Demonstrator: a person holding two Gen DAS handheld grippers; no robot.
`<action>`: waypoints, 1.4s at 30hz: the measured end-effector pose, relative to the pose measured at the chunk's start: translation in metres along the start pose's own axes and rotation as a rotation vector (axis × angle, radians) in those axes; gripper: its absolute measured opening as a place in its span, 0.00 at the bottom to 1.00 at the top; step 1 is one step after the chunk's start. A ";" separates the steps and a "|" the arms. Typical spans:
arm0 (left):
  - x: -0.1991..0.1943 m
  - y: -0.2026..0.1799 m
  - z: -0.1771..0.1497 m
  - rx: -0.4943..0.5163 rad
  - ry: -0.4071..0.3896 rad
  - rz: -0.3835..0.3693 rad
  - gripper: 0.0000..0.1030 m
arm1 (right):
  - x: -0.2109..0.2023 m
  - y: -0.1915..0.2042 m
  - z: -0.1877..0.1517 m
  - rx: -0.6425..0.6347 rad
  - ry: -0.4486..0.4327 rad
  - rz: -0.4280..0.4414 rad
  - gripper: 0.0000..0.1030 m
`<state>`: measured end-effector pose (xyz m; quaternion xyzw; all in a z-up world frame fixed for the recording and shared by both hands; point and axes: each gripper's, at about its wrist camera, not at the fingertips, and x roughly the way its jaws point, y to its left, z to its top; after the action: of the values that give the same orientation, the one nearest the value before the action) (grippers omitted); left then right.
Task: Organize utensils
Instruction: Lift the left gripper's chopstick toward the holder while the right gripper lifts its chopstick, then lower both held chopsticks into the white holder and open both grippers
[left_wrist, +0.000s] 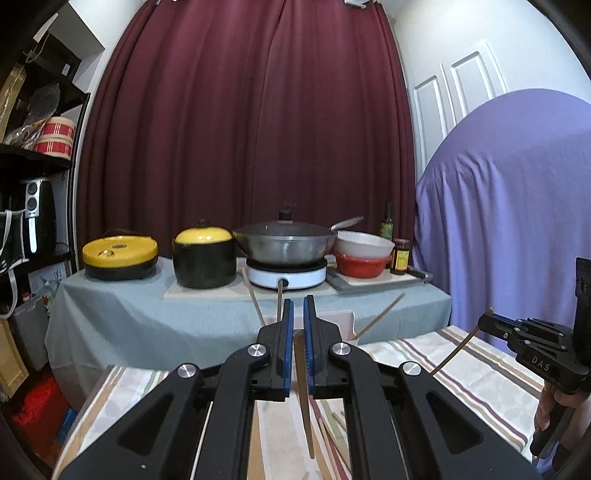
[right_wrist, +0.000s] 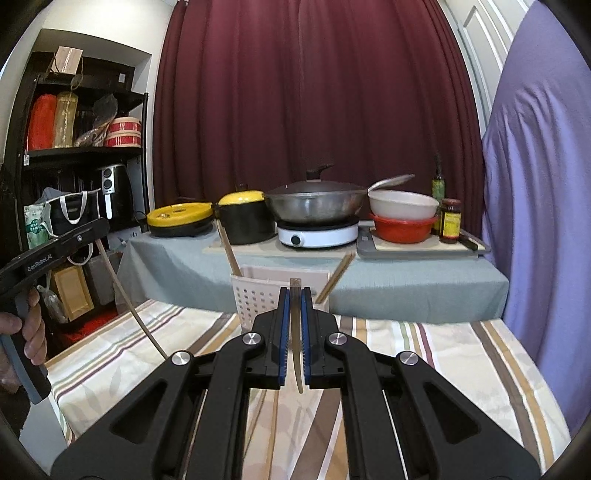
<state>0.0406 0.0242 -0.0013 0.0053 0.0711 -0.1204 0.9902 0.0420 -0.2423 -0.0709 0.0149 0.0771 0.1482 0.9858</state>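
Observation:
In the left wrist view my left gripper (left_wrist: 298, 306) is shut on a wooden chopstick (left_wrist: 304, 398) that slants down between the blue pads. My right gripper (right_wrist: 295, 295) is likewise shut on a chopstick (right_wrist: 296, 350), held nearly upright. Each gripper also shows in the other's view, a chopstick hanging from it: the right gripper (left_wrist: 482, 323) and the left gripper (right_wrist: 101, 226). Just ahead stands a white perforated utensil holder (right_wrist: 255, 299) with chopsticks (right_wrist: 334, 278) leaning in it. More chopsticks (left_wrist: 332, 439) lie on the striped cloth below.
The striped tablecloth (right_wrist: 461, 354) covers the near table. Behind it a grey-clothed table (right_wrist: 406, 280) carries yellow-lidded pots (right_wrist: 245, 218), a lidded wok on a white hob (right_wrist: 317, 232), stacked bowls (right_wrist: 402, 214) and sauce bottles (right_wrist: 450, 221). Shelves stand left, purple drape (right_wrist: 535, 184) right.

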 end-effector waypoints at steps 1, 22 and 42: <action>0.001 0.001 0.003 0.002 -0.008 -0.002 0.06 | 0.001 0.000 0.005 -0.002 -0.007 0.004 0.06; 0.081 0.015 0.094 0.052 -0.190 -0.028 0.06 | 0.075 -0.020 0.103 -0.040 -0.118 0.037 0.06; 0.176 0.032 0.082 0.047 -0.133 0.015 0.06 | 0.172 -0.033 0.078 0.008 0.061 0.064 0.07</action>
<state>0.2287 0.0114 0.0546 0.0209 0.0021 -0.1146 0.9932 0.2259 -0.2239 -0.0208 0.0168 0.1072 0.1796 0.9777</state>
